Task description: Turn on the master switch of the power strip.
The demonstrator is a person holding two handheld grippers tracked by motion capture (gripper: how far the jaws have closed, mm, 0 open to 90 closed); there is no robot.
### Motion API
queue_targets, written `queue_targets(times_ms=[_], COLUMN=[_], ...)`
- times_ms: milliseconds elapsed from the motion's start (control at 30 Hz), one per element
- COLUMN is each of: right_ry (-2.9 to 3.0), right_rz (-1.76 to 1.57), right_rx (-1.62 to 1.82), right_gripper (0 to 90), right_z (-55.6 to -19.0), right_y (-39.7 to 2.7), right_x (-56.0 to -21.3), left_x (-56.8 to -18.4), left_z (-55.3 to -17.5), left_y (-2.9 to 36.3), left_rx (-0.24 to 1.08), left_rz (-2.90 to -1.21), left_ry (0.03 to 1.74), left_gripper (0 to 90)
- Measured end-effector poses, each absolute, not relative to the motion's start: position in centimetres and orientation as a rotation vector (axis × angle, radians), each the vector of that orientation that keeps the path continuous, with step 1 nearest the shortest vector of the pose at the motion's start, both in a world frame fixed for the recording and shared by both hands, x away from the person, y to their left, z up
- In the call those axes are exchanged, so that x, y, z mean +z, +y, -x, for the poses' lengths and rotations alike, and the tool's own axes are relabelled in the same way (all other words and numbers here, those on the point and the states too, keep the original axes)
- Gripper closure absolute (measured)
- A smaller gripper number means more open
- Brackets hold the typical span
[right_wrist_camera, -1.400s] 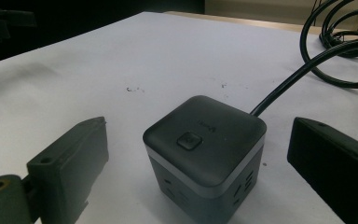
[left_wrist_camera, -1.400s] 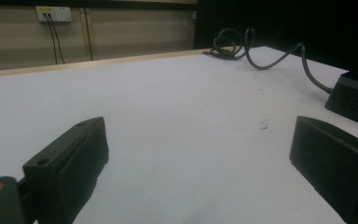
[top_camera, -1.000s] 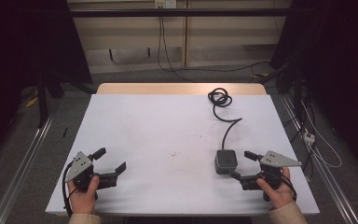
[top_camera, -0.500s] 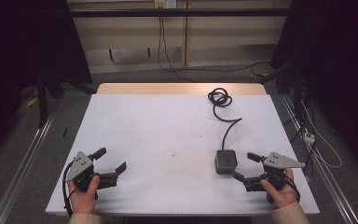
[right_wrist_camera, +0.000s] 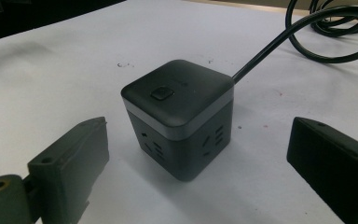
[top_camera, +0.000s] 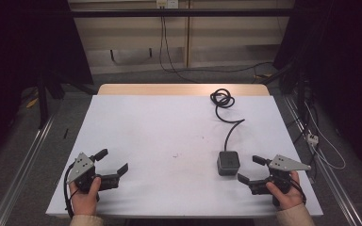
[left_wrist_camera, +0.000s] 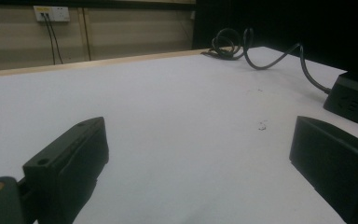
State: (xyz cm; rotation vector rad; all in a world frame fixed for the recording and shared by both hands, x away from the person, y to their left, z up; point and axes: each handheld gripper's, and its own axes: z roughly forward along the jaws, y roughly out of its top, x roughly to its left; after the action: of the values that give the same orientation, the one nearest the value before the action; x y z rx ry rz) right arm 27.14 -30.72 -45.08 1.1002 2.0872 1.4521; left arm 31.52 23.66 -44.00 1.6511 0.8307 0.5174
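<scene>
A black cube power socket (top_camera: 228,163) with a button on top stands on the white table (top_camera: 160,127) at the front right. Its black cable (top_camera: 230,132) runs back to a coil (top_camera: 222,100) near the far edge. My right gripper (top_camera: 248,168) is open just right of the cube, held by a hand. In the right gripper view the cube (right_wrist_camera: 179,116) sits a little ahead of the two spread jaws, touching neither. My left gripper (top_camera: 114,160) is open at the front left with nothing between its jaws. In the left gripper view the cube (left_wrist_camera: 352,99) is far right.
The table's wooden far edge (top_camera: 184,89) faces a wall with a socket plate (left_wrist_camera: 51,13) and hanging cords. Metal rails (top_camera: 23,160) run along the floor on both sides. Loose cables (top_camera: 320,146) lie on the floor at the right.
My right gripper has drifted slightly right and back from the cube. The left gripper and the cube have stayed put.
</scene>
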Motion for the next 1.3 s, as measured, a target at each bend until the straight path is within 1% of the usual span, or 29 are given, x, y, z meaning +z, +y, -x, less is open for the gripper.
queue_targets(times_ms=[1300], right_ry=[2.109], right_rz=[-1.125], right_rx=[1.412], right_gripper=[5.5], right_z=[-26.5], right_y=[-32.4], right_x=[-45.6], left_x=[-44.0], left_z=[-31.5], left_y=[23.7], left_rx=[0.518], left_rz=[-1.652], left_ry=[0.831], left_gripper=[4.3])
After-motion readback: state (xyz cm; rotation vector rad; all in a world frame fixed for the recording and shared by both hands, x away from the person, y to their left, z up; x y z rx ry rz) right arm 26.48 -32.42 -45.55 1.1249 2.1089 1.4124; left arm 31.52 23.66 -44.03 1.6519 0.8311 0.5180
